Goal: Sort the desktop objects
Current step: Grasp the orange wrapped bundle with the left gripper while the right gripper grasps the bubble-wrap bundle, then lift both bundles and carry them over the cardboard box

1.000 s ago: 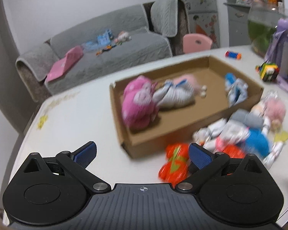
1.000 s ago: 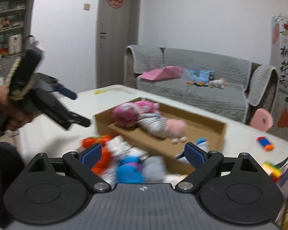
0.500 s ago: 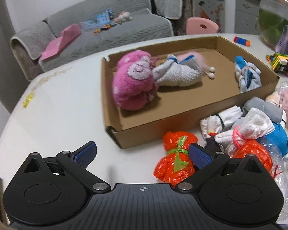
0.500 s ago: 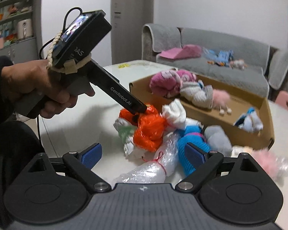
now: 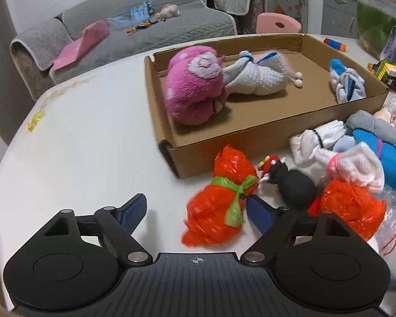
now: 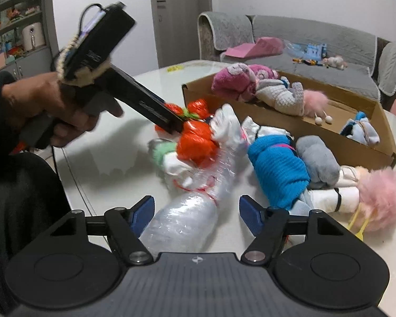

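Note:
My left gripper (image 5: 196,210) is low over the white table, and its jaws are closing around an orange plastic bundle with a green tie (image 5: 219,203). The right pad is at the bundle's side; the left pad stands apart from it. My right gripper (image 6: 196,210) is closing around a clear plastic-wrapped bundle (image 6: 182,219), with a gap still at the right pad. A brown cardboard box (image 5: 250,137) holds a pink plush (image 5: 195,89), a white knitted bundle (image 5: 258,76) and a blue-white bundle (image 5: 348,84). In the right wrist view a hand holds the left gripper (image 6: 175,121) at the orange bundles.
A pile lies before the box: a second orange bundle (image 5: 351,211), a black toy (image 5: 295,187), white bundles, a blue sock roll (image 6: 277,166), a grey roll (image 6: 316,158) and a pink fluffy toy (image 6: 382,195). Toy blocks (image 5: 385,70) sit far right. A grey sofa stands behind.
Both grippers came down toward the pile and their jaws narrowed, the left around the green-tied orange bundle, the right around the clear plastic bundle.

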`<state>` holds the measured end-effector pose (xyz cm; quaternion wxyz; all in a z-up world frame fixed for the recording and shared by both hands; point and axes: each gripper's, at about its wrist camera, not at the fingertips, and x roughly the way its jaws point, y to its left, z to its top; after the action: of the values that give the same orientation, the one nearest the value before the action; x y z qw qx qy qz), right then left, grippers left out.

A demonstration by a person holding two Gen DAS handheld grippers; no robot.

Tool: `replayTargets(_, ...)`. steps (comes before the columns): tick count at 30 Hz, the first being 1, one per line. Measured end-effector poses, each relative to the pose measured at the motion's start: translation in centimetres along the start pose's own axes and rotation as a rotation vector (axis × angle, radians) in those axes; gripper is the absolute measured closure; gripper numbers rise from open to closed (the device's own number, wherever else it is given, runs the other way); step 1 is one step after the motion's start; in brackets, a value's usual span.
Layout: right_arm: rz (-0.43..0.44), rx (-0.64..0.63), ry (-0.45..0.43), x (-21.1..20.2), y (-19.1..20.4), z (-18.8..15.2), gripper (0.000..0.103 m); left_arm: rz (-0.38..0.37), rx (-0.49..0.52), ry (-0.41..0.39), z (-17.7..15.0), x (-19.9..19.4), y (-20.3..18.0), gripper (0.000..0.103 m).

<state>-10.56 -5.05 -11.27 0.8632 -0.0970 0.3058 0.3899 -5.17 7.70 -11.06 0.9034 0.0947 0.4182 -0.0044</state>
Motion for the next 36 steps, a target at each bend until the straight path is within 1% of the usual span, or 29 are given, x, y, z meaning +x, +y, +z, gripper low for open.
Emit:
replayTargets(2,-0.011,0.000,0.002,-0.2,0.1,-0.2,0.036,-0.003,0.004,-0.001,0.0,-0.1,0.1,0.023)
replayTargets(3,-0.011,0.003,0.005,-0.2,0.1,-0.3,0.040,-0.003,0.006,-0.002,0.0,-0.1,0.1,0.023)
replayTargets(5,-0.016,0.004,0.005,-0.2,0.1,-0.4,0.040,0.007,0.008,-0.005,0.0,-0.1,0.1,0.018)
replayTargets(6,-0.016,0.005,0.006,-0.2,0.1,-0.4,0.040,0.016,0.010,-0.009,0.0,-0.1,0.1,0.012)
replayTargets(7,-0.018,0.003,0.005,-0.1,0.2,-0.4,0.039,0.022,0.015,-0.014,0.0,-0.1,0.0,0.010)
replayTargets(14,-0.027,0.013,-0.005,0.0,0.2,-0.4,0.037,0.025,0.023,-0.044,0.4,0.1,0.1,0.005)
replayTargets(17,-0.032,0.012,-0.008,0.0,0.3,-0.5,0.039,0.028,0.034,-0.046,0.6,0.4,-0.3,0.003)
replayTargets(21,-0.035,0.014,-0.012,-0.2,0.1,-0.5,0.043,0.015,0.059,-0.069,0.7,0.4,-1.1,0.001)
replayTargets(23,-0.043,0.013,-0.014,-0.3,0.2,-0.6,0.046,-0.001,0.079,-0.065,0.8,0.6,-1.6,0.004)
replayTargets(24,-0.046,0.014,-0.015,-0.3,0.2,-0.5,0.050,-0.010,0.086,-0.057,0.8,0.8,-1.8,0.009)
replayTargets(25,-0.049,0.017,-0.017,-0.4,0.1,-0.5,0.051,-0.023,0.083,-0.055,0.8,0.9,-1.9,0.018)
replayTargets(26,-0.051,0.021,-0.018,-0.4,0.1,-0.5,0.054,-0.046,0.069,-0.055,0.9,0.9,-1.9,0.024)
replayTargets(28,-0.058,0.031,-0.022,-0.6,-0.1,-0.6,0.059,-0.089,0.033,-0.044,1.2,0.9,-1.7,0.054)
replayTargets(29,-0.062,0.036,-0.024,-0.7,-0.1,-0.6,0.062,-0.099,0.016,-0.038,1.2,0.8,-1.6,0.059)
replayTargets(31,-0.062,0.042,-0.025,-0.9,-0.3,-0.6,0.063,-0.096,0.006,-0.032,1.1,0.7,-1.7,0.062)
replayTargets(36,-0.058,0.047,-0.044,-1.9,-0.2,-0.4,0.064,-0.081,0.007,-0.045,0.8,-0.9,-1.7,0.063)
